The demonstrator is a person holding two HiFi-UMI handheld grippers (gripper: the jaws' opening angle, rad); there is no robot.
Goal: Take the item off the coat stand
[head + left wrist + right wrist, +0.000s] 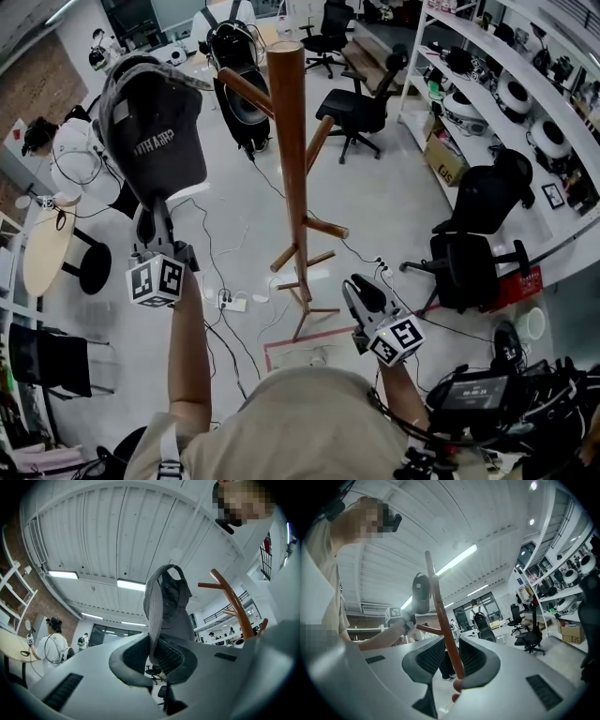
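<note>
Left gripper (pixel 150 214) pinches cap (pixel 155 131) by a thin edge, left of stand (pixel 289 141); slack hold may drop it; right gripper (pixel 362 291) jaws apart, empty.

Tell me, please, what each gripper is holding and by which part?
The left gripper pinches the dark cap by its lower edge; the right gripper holds nothing.

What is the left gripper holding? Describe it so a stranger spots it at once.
Find the tall brown wooden coat stand. Just left of it, the left gripper pinches a dark grey fabric cap. Unlike the bare pegs nearby, it is soft cloth with pale lettering.
</note>
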